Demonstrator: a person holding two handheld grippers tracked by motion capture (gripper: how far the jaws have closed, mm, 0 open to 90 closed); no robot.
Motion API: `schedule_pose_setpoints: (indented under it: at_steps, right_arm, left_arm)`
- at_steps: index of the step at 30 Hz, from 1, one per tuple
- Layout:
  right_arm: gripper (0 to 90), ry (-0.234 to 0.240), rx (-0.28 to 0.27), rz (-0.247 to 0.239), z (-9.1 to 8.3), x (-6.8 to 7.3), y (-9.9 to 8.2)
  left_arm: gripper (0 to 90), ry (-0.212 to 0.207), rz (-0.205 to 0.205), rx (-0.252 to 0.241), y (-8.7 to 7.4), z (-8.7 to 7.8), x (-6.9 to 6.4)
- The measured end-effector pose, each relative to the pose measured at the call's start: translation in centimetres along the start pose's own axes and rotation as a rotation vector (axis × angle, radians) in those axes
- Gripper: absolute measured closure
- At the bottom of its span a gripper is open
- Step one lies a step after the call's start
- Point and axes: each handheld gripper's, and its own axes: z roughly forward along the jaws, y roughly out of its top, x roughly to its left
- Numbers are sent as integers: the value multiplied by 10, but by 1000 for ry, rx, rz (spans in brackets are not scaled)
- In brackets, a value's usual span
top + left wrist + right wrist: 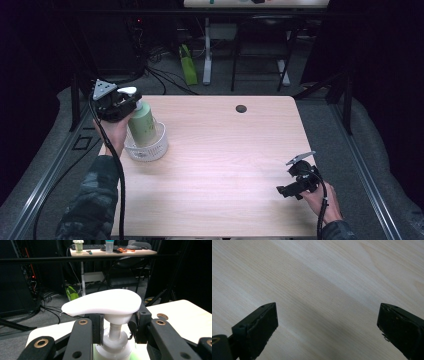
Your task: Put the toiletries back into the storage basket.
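Green pump bottle (142, 125) upright inside white basket (158, 146) at table's (225, 150) 9 o'clock edge, left gripper (125, 102) clamped on its pump neck (115, 327), right gripper (289, 189) at 4 o'clock, jaws apart over bare wood, dark grommet hole (241, 108) at 12 o'clock.

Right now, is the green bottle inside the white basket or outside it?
Inside. The bottle stands a bit tilted in the basket, its base below the rim, with the left gripper clamped under its pump.

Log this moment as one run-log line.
left gripper: shut on pump bottle neck | bottle: in white basket | right gripper: open above table
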Motion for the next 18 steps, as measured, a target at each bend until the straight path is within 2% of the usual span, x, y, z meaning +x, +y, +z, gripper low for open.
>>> schedule_pose_setpoints:
  at_steps: [6,10,13,18]
  right_arm:
    - [30,-9,-15,-1,-3,1,0]
    - [28,-11,-6,0,-2,0,0]
    - [27,-15,-20,-6,-4,0,0]
    - [27,-22,-13,-3,-3,-1,0]
  left_arm:
    - [671,5,10,9,-4,0,2]
    - [671,14,4,1,-6,0,5]
    - [671,18,-8,-1,-8,0,8]
    - [671,31,-13,13,-14,2,11]
